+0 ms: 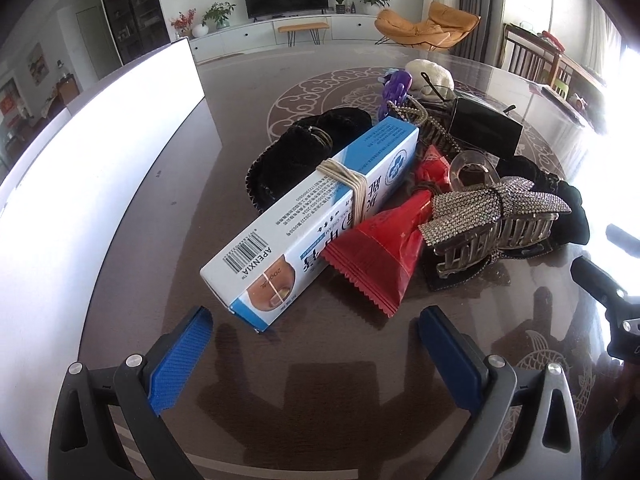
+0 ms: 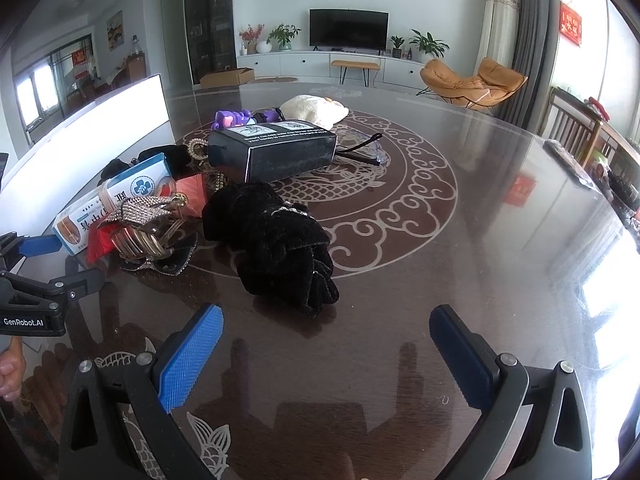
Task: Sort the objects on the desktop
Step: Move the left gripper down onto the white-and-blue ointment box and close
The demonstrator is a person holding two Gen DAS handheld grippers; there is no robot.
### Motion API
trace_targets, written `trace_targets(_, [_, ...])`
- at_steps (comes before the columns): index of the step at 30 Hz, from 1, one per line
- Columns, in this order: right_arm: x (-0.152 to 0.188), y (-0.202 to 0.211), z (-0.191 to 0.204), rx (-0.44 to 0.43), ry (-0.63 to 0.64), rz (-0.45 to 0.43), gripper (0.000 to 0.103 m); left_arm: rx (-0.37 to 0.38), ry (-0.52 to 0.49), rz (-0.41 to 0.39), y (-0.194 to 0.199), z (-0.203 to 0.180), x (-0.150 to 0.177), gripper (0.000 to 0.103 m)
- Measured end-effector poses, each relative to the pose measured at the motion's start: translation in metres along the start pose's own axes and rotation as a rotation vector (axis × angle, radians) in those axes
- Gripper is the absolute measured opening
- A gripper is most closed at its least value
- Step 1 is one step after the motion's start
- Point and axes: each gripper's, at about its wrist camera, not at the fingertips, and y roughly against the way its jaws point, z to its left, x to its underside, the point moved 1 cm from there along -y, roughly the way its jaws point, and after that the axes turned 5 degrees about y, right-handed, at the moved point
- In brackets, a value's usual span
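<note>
Two open hand-held grippers hover over one heap of small things on a dark glossy desk (image 2: 500, 208).

The left hand-held gripper (image 1: 316, 344) has its blue pads spread wide and grips nothing, its tips just short of one white-and-blue carton (image 1: 312, 216) bound with a rubber band (image 1: 348, 184). Leaning on that carton is one red sachet (image 1: 380, 252), and against the sachet sits one rhinestone bow claw clip (image 1: 496, 216). The right hand-held gripper (image 2: 328, 344) is likewise wide open and empty, facing one black velvet scrunchie (image 2: 272, 240) near its tips. Behind lie one black box (image 2: 276, 152), one purple toy (image 2: 232, 118) and one cream cloth bundle (image 2: 316, 110). One white panel (image 1: 100, 168) stands along the desk's left edge. I count a second black velvet piece (image 1: 304, 148) behind the carton.
</note>
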Motion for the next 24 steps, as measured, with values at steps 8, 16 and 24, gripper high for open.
trace_targets(8, [0.002,-0.011,-0.003,-0.025,-0.013,0.063,0.103,0.027,0.049,0.008,-0.016,0.004,-0.022,0.103])
trace_targets(16, [0.001,-0.015,-0.001,-0.021,-0.005,0.086,0.103,0.025,0.061,-0.017,-0.031,0.000,-0.052,0.103])
trace_targets(24, [0.001,-0.015,0.000,-0.018,-0.002,0.088,0.103,0.029,0.059,-0.024,-0.031,0.001,-0.056,0.103])
